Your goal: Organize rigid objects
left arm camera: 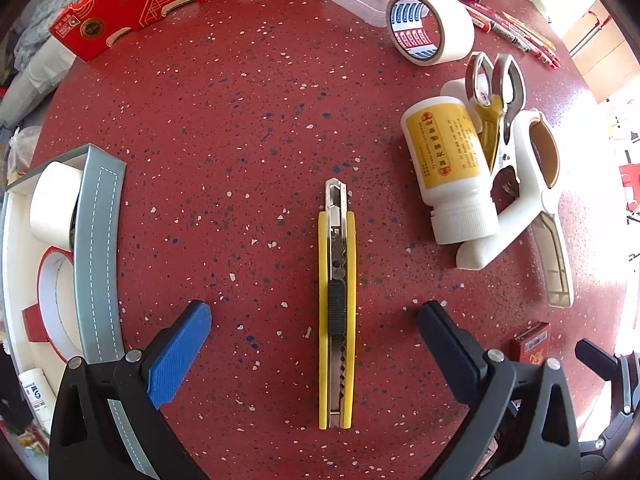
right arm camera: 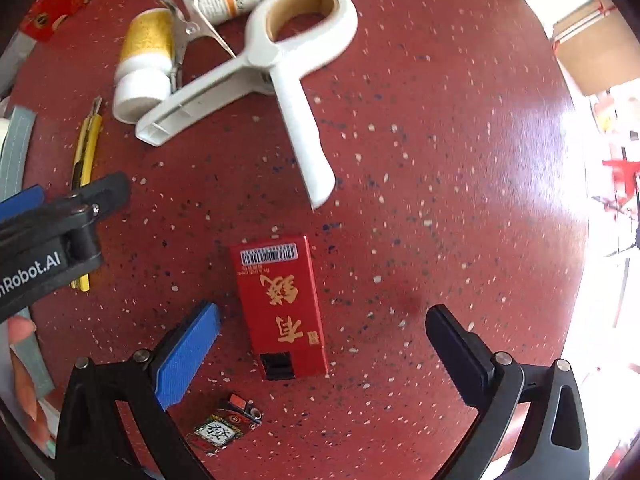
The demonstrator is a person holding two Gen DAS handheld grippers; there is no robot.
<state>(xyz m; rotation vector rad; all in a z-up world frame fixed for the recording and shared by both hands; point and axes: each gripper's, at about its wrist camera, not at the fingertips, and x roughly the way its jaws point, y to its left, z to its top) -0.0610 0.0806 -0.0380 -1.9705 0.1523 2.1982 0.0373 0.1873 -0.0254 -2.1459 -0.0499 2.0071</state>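
Note:
A yellow utility knife (left arm camera: pixel 337 304) lies lengthwise on the red speckled table, its rear half between the fingers of my open left gripper (left arm camera: pixel 316 316). In the right wrist view a red box with gold characters (right arm camera: pixel 282 304) lies flat between the fingers of my open right gripper (right arm camera: pixel 324 320). The knife (right arm camera: pixel 85 160) shows again at the left there, partly under the left gripper's body (right arm camera: pixel 56 236). A white bottle with a yellow label (left arm camera: pixel 450 168), metal scissors (left arm camera: pixel 496 96) and a large white clamp (left arm camera: pixel 524 200) lie piled at the right.
A grey-edged tray (left arm camera: pixel 100 248) at the left holds tape rolls and a small bottle. A white tape roll (left arm camera: pixel 432 28), several pens (left arm camera: pixel 516 34), a clear box and a red carton (left arm camera: pixel 168 0) sit at the back. A small lighter (right arm camera: pixel 224 428) lies near the right gripper. A hand (right arm camera: pixel 24 380) shows at the left.

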